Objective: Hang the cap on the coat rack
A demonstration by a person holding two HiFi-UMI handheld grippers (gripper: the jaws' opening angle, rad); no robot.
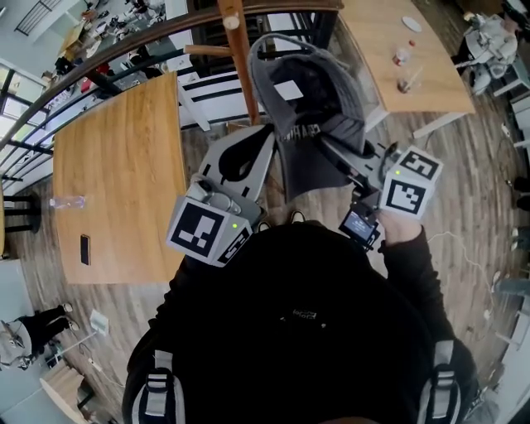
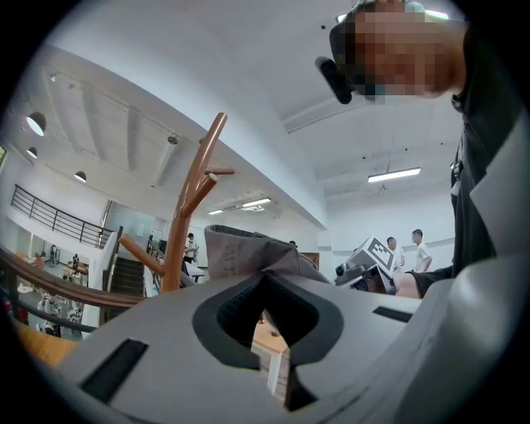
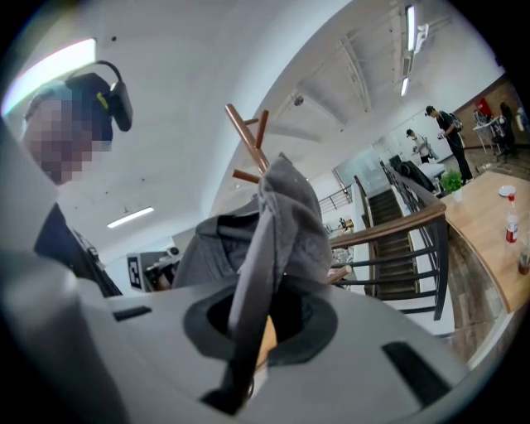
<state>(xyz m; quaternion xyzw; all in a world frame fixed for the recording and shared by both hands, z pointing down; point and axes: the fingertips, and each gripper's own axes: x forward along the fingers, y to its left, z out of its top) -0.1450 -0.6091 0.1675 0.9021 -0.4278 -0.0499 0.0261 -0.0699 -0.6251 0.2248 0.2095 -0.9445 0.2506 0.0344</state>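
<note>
Right tongs on crumpled grey cap

Right hand-held gripper clamps grey cap (lining up) beside the coat rack.

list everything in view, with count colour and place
grey fabric cap: one, grey, right of the rack's pole
brown wooden coat rack: one, brown, ahead
light wooden tables: two, tan, left and far right
clear plastic bottle: one, clear, left table
dark flat phone: one, black, left table
small bottles: two, far right table
white round plate: one, white, far right table
standing people: several, background
left gripper: one, grey, jaws shut, empty
right gripper: one, grey, jaws shut on the cap
</note>
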